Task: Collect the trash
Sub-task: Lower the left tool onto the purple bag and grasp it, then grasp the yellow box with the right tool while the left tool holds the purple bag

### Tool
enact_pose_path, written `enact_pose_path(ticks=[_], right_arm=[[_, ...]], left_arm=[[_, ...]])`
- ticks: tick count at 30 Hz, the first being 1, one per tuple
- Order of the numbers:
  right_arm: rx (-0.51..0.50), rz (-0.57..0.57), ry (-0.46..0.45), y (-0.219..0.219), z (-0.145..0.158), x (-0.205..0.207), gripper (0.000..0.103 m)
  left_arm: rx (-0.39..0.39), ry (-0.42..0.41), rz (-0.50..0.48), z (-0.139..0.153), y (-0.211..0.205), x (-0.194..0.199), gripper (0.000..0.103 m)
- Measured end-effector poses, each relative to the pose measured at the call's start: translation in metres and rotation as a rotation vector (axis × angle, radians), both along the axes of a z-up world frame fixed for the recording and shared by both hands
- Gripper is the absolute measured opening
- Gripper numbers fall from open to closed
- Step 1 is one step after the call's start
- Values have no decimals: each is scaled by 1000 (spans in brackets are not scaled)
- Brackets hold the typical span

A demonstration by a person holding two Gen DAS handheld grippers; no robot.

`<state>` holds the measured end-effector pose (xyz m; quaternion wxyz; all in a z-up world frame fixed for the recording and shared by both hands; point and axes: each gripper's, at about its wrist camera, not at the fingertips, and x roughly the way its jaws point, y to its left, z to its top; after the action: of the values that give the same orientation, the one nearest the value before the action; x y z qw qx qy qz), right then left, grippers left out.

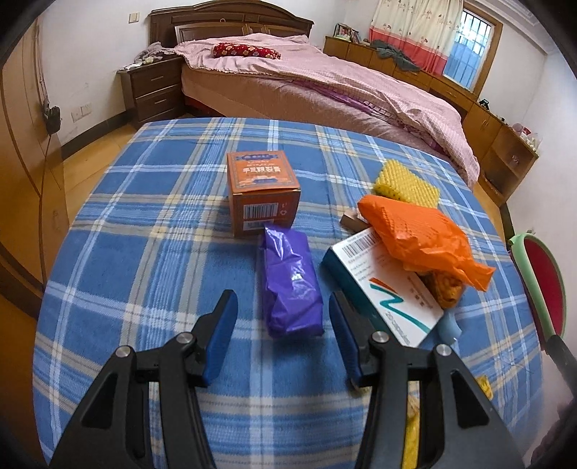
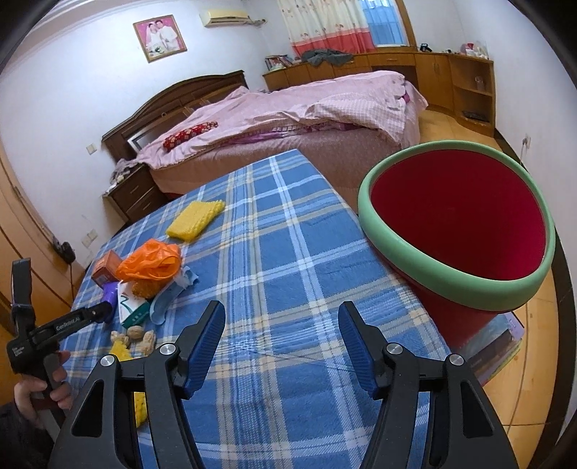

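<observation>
left claw [image 1: 283, 306] spread, purple packet [image 1: 291, 285] lying between its pads, untouched | orange box [image 1: 262, 191], white carton [image 1: 382, 285], orange bag [image 1: 418, 234] on plaid tabletop [image 1: 144, 216] | right claw [image 2: 281, 321] spread, nothing between | red bin [image 2: 458, 223] at tabletop's right edge

A lived-in home bedroom is shown. A dark wooden bed [image 1: 252, 72] with a carved headboard is covered by a rumpled pink quilt [image 2: 288, 108] and a red floral pillow [image 1: 246, 51], and a matching nightstand [image 1: 153, 88] is set beside it. A framed portrait [image 2: 159, 37] and an air conditioner [image 2: 224, 17] are mounted on the wall, a patterned curtain [image 1: 414, 32] is hung at a barred window [image 1: 467, 50], and low wooden cabinets [image 2: 432, 79] are lined along the far wall.
</observation>
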<state>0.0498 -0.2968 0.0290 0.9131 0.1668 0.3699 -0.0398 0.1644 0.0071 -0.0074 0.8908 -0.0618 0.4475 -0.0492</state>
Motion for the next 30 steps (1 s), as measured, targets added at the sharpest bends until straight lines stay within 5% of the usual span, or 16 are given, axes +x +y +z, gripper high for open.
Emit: enact_pose_path(ticks=[8, 11, 15, 30], right_arm=[[18, -7, 15, -5, -9, 3, 67], [23, -5, 16, -5, -9, 2, 67], [23, 2, 10, -3, -7, -1, 67], [-20, 128, 9, 43, 0, -12, 67]], left_arm=[[25, -13, -18, -6, -6, 7, 53], [29, -25, -32, -6, -8, 8, 36], [9, -26, -50, -4, -8, 6, 32], [-84, -90, -57, 29, 6, -62, 31]])
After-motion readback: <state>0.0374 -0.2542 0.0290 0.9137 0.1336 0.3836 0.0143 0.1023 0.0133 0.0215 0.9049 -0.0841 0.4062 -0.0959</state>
